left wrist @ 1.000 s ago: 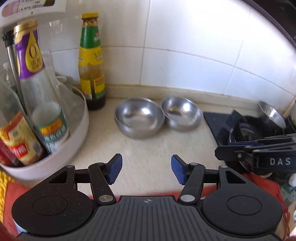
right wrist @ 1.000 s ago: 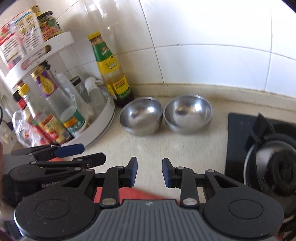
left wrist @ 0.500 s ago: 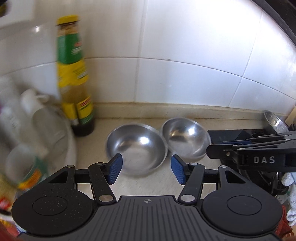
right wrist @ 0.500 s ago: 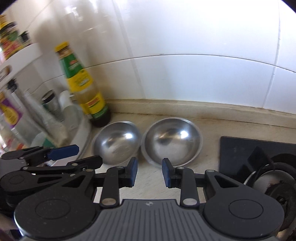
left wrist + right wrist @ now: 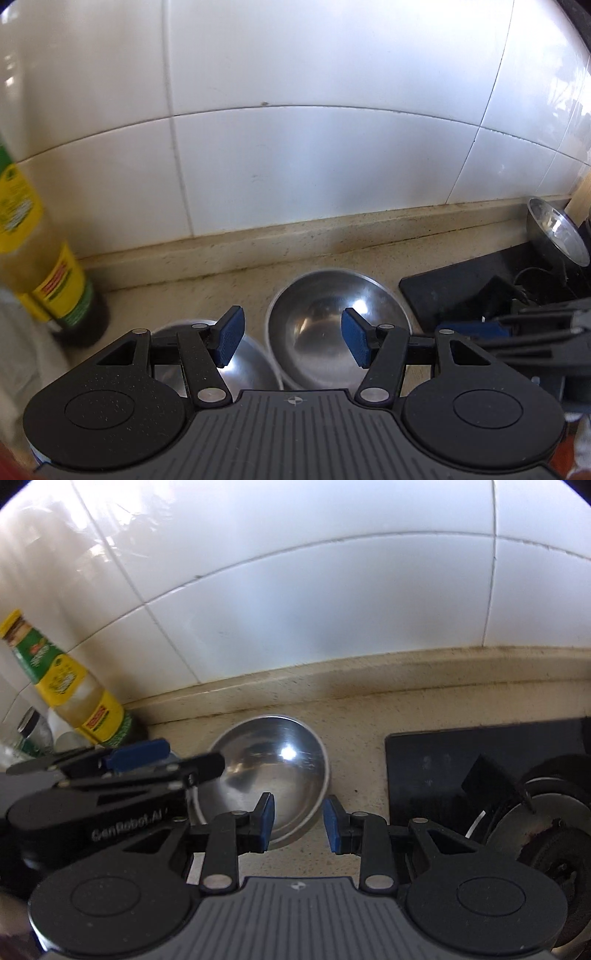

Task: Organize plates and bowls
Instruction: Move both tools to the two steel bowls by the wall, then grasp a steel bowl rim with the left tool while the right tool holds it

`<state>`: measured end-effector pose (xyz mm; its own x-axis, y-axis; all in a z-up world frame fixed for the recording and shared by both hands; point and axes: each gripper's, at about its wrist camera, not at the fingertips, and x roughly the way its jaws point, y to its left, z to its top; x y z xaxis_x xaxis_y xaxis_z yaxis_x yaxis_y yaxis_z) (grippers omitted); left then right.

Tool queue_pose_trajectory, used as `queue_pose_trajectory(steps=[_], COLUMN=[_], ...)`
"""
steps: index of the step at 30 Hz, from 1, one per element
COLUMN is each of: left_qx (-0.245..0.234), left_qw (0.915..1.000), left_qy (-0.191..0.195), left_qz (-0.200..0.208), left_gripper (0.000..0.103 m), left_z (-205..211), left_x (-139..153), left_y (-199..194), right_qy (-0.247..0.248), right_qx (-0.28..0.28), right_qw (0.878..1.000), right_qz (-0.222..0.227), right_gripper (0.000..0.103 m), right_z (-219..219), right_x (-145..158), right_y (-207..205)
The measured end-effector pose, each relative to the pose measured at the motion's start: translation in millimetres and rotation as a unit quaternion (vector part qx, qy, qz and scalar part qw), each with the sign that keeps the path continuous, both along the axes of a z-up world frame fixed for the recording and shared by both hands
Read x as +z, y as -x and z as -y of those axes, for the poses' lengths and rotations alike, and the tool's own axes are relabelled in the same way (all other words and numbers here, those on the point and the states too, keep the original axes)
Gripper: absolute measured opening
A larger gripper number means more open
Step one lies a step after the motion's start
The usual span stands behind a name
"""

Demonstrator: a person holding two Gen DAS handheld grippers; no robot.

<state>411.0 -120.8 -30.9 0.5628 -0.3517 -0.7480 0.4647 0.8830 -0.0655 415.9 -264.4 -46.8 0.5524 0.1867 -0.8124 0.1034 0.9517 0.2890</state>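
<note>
Left gripper (image 5: 291, 341) and right gripper (image 5: 298, 825) fingers apart over steel bowl (image 5: 273, 771); "GenRobot.AI" on left gripper body.

Left gripper (image 5: 291, 341): jaws spread wide, blue pads (image 5: 229, 336) facing each other w/ clear gap, nothing between them. Body level, pointing fwd toward back edge of the counter, low over it. Seen from right wrist cam it sits at left (image 5: 166, 757), side-on, fingers stacked one over the other, reaching in toward centre.

Right gripper (image 5: 298, 825): jaws parted, narrower gap than left's, blue pads (image 5: 266, 821) upright, nothing held. Also low, aimed at back edge. In left wrist cam its black fingers (image 5: 524, 328) poke in from right edge, just beside left gripper, roughly same height.
</note>
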Motion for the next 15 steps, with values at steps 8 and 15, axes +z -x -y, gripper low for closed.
queue_pose_trajectory(steps=[8,15], left_qx=[-0.032,-0.060], left_qw=[0.9991,0.9955], left_qy=[-0.014,-0.042], left_qz=[-0.023,-0.060], left_gripper=[0.066,0.053], left_z=[23.1,35.1], left_x=[-23.3,-47.7], left_y=[-36.3,-49.1], right_qy=[-0.021,-0.036], right_qx=[-0.015,-0.017], right_qw=[0.999,0.998], right_qz=[-0.022,-0.045], right_gripper=[0.031,0.029], right_z=[2.7,1.4], right_x=[-19.8,-41.9], right_y=[-8.6,-15.8])
